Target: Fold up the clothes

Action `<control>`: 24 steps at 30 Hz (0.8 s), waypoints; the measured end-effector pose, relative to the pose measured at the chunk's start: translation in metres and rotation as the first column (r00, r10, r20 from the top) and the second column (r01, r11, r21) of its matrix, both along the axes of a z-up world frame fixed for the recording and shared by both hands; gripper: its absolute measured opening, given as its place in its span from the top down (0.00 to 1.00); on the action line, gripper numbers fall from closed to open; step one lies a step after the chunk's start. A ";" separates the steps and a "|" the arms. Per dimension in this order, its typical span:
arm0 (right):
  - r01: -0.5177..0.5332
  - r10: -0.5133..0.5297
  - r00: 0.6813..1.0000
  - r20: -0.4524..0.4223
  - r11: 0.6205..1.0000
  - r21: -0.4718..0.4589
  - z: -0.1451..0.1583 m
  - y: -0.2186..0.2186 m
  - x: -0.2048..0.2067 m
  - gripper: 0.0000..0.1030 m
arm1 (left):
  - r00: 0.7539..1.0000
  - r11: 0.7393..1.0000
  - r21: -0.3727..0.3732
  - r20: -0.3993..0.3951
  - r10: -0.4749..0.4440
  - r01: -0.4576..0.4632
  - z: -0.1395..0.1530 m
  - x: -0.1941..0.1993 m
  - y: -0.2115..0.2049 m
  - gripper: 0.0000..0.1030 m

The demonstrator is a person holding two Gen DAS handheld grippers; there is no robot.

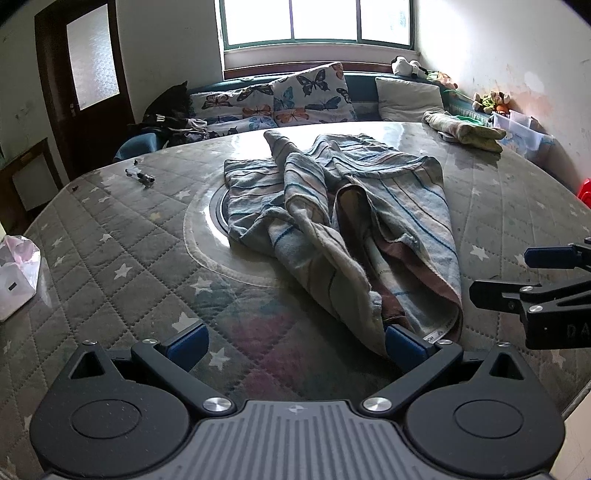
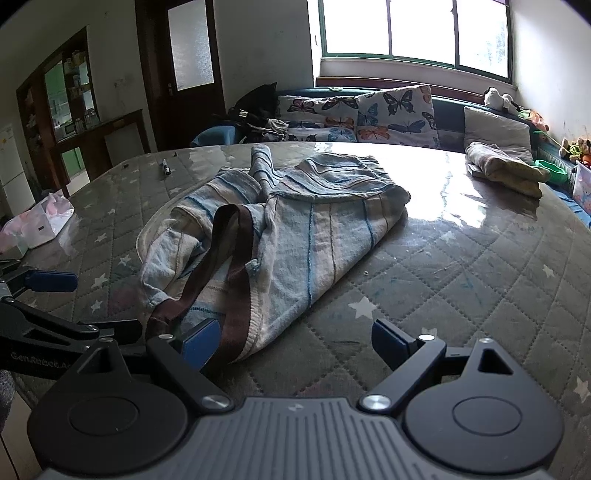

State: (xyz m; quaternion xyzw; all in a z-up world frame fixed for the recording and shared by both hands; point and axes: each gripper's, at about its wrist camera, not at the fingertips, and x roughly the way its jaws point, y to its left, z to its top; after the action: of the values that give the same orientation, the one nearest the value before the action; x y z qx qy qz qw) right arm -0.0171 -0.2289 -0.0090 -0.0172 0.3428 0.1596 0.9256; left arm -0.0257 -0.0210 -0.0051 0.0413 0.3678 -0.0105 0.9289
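A crumpled striped garment, pale blue with cream and darker blue lines and a brown band along one edge, lies in a loose heap on the counter, whose top is a grey quilted cover with white stars under a glossy clear sheet. The garment serves as the landmark here.

The left tongs sit at the garment's near end, spread wide and gripping nothing. Their right blue pad is at the garment's nearest hem; whether it touches the cloth cannot be told. Their left pad is over bare quilted cover, apart from the cloth.

The right tongs are also released, spread wide with only the cover between the pads. In the right wrist view their left pad sits just beside the garment's brown-banded near corner, while the right pad stands well clear of the cloth. In the left wrist view the right tongs come in from the right edge, just beside the garment's near right side.

Beyond the garment's far right, near the counter's back edge, lies a folded yellowish cloth. To the garment's far left a small dark pen-like thing rests on the cover. Left of the garment's near end, at the counter's edge, sits a pale pink bag. Behind the garment, past the counter, butterfly-patterned cushions line a bench under the window.
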 end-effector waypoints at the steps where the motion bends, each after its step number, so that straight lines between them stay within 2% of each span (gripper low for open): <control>1: 0.001 -0.001 1.000 0.001 1.000 0.001 0.000 0.000 -0.001 0.11 | 1.000 1.000 0.003 -0.004 -0.001 0.001 0.000 0.000 -0.001 0.00; 24: -0.016 0.016 0.999 -0.031 1.000 -0.004 -0.008 0.001 0.007 0.11 | 1.000 1.000 0.020 -0.024 -0.008 0.009 -0.003 0.005 -0.005 0.00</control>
State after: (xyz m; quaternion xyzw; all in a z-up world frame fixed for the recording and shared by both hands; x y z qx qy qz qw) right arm -0.0105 -0.2281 -0.0166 -0.0192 0.3572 0.1667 0.9188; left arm -0.0207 -0.0259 -0.0080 0.0522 0.3786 -0.0111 0.9240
